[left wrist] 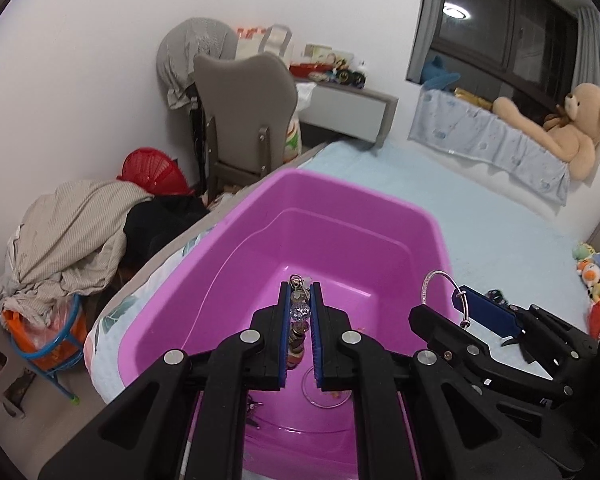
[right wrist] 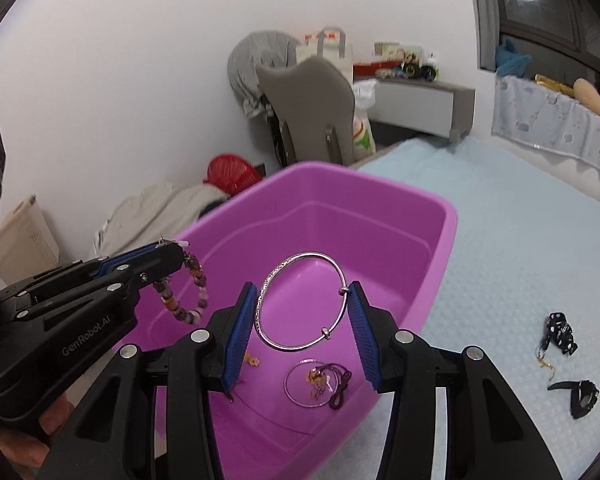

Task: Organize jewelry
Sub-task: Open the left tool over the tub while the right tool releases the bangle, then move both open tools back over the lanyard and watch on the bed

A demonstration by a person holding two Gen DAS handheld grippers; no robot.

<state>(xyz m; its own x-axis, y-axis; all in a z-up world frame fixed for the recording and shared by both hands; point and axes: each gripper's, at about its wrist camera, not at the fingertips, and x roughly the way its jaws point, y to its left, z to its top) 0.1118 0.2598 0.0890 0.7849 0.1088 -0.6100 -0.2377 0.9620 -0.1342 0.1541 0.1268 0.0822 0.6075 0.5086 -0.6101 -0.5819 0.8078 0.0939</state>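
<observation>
Your right gripper [right wrist: 302, 312] clamps one silver bangle [right wrist: 300, 300] between its two blue pads [right wrist: 242, 334], the ring held upright over the purple tub [right wrist: 436, 264]. Your left gripper [left wrist: 300, 320] is clenched on one beaded bracelet [right wrist: 188, 296], which dangles in a loop above the tub's left side. Below, on the tub floor, lie one thin silver hoop [right wrist: 310, 382], one dark cord piece [right wrist: 340, 388] and a few small gold bits [right wrist: 252, 359] that blur together. The tub sits on the pale blue bed [right wrist: 520, 240]. Beside it on the cover lie two black pieces [right wrist: 560, 332] and one small gold item [right wrist: 543, 363].
</observation>
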